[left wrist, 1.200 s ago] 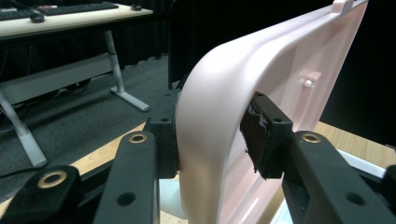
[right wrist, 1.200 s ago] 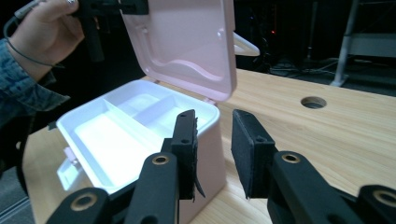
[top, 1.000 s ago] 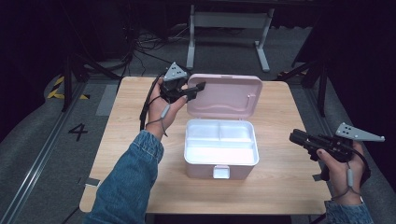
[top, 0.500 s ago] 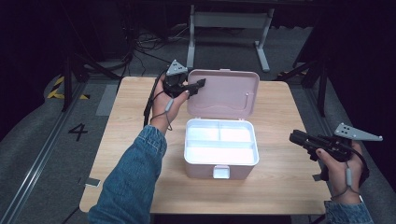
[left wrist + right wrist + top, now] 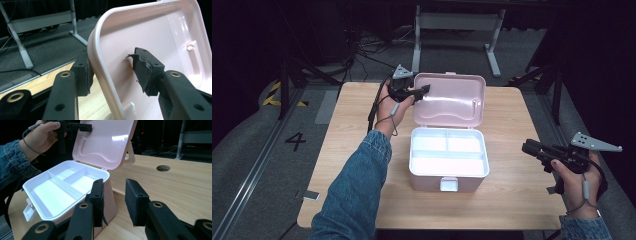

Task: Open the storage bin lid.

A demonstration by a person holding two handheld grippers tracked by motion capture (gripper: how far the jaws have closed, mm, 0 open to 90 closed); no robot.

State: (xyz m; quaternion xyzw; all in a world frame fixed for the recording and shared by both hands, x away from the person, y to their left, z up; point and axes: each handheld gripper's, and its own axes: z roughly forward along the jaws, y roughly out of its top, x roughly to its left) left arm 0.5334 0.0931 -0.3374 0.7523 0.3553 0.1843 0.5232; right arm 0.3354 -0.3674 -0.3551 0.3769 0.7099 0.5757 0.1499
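At upper centre, the left gripper (image 5: 424, 90) straddles the raised pink lid (image 5: 452, 97) edge unclenched; the right gripper (image 5: 532, 148) idles released.

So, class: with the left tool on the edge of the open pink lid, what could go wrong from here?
1. The left tool has its jaws astride just the lid corner, with a gap showing at the inner pad; the lid may slip free and drop.
2. The right tool hangs apart from the box, so nothing steadies it; a pull on the lid might tip or slide it.
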